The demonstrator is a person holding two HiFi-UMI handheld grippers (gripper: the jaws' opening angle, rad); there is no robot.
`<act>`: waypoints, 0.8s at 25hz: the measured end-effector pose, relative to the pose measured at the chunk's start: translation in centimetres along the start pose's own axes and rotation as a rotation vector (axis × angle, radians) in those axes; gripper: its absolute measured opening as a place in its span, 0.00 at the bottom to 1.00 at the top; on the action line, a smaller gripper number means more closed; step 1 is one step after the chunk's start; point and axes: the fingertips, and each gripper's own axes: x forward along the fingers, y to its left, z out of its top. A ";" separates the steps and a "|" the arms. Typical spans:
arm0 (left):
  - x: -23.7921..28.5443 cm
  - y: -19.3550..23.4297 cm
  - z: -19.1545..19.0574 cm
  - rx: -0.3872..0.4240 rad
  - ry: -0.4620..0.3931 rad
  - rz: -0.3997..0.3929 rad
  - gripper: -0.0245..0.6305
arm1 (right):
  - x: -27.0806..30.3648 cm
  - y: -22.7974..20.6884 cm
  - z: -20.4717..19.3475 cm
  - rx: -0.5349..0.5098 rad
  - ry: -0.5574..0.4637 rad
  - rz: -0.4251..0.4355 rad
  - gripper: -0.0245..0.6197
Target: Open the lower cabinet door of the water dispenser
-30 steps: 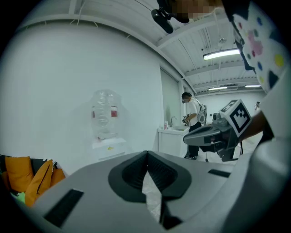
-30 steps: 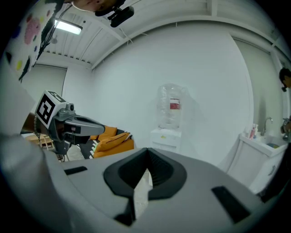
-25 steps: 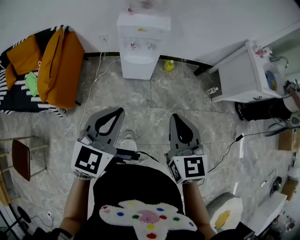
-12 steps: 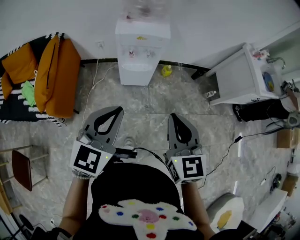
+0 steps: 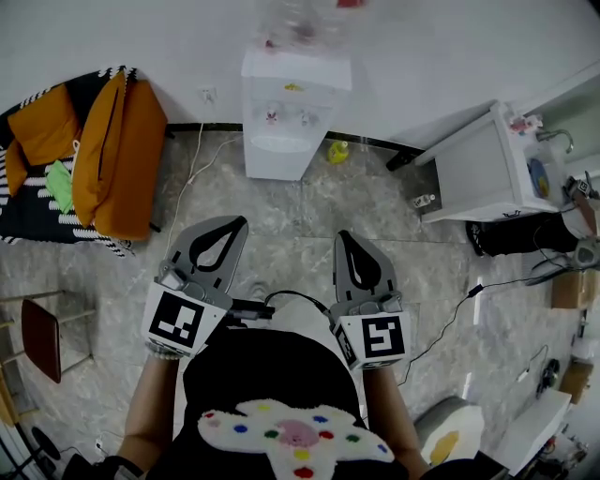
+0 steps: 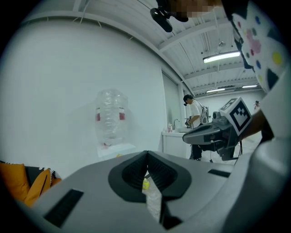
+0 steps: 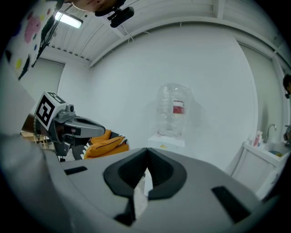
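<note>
A white water dispenser stands against the far wall, a clear bottle on top; its lower cabinet door is closed. The bottle shows in the left gripper view and again as the bottle in the right gripper view. My left gripper and right gripper are both shut and empty. I hold them side by side over the floor, well short of the dispenser, pointing toward it.
Orange cushions on a striped seat lie at the left. A white cabinet with a sink stands at the right. A yellow object sits by the dispenser's base. Cables cross the floor, and a small chair is near left.
The dispenser has shifted slightly rightward and the view has crept toward it. Both grippers stay shut, in the same spot in the head view.
</note>
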 end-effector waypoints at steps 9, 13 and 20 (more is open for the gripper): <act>0.2 0.6 0.4 -0.002 -0.009 0.001 0.06 | 0.5 -0.1 0.2 -0.013 0.015 -0.004 0.04; 0.5 0.3 -0.1 -0.008 0.000 -0.001 0.06 | 0.5 -0.2 -0.1 -0.003 0.004 0.000 0.04; 2.0 0.3 -0.2 -0.014 0.011 0.031 0.06 | 1.4 -2.0 -0.6 0.001 0.013 0.027 0.04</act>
